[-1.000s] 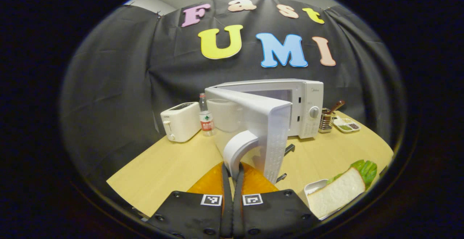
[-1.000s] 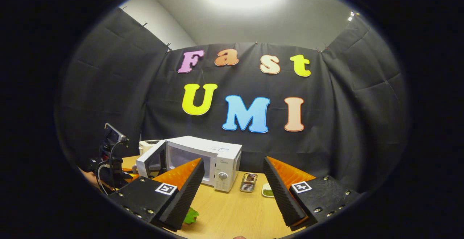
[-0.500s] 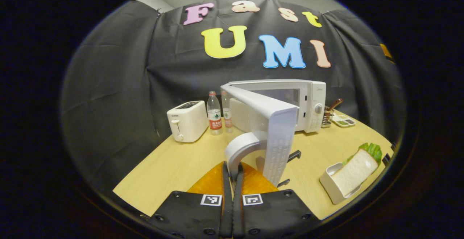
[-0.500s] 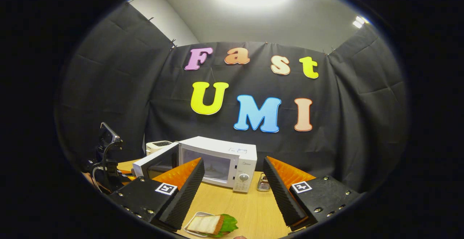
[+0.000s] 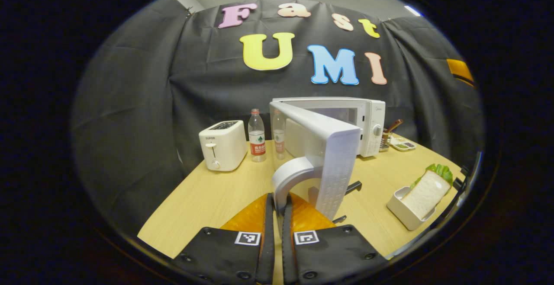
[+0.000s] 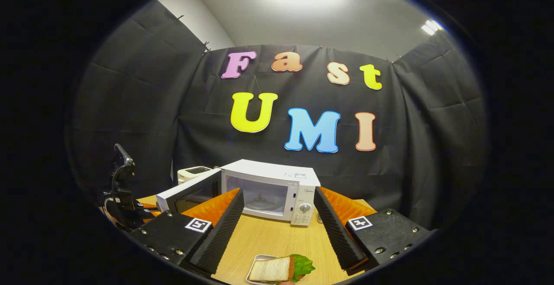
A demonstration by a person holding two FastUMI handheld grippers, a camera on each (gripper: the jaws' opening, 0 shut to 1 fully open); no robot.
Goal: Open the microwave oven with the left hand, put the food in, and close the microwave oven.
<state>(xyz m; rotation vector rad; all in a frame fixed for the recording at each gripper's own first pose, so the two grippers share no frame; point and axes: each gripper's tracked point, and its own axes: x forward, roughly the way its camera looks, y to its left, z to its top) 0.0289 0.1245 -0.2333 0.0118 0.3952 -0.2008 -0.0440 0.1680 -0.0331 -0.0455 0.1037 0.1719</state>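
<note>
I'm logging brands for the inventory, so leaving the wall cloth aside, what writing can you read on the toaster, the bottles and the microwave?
None can be read for sure.
Toaster: small front mark, too blurred.
Bottles: red labels, print too small.
Microwave: mark and dial print on the control panel, too small.
Left claw and right claw: square coded tags, no words.

On the counter (image 5: 207, 198), the toaster (image 5: 222, 145) sits at the microwave's (image 5: 346, 120) nine o'clock, bottles (image 5: 257, 136) between; the sandwich tray (image 5: 411, 209) seemingly at four.
</note>
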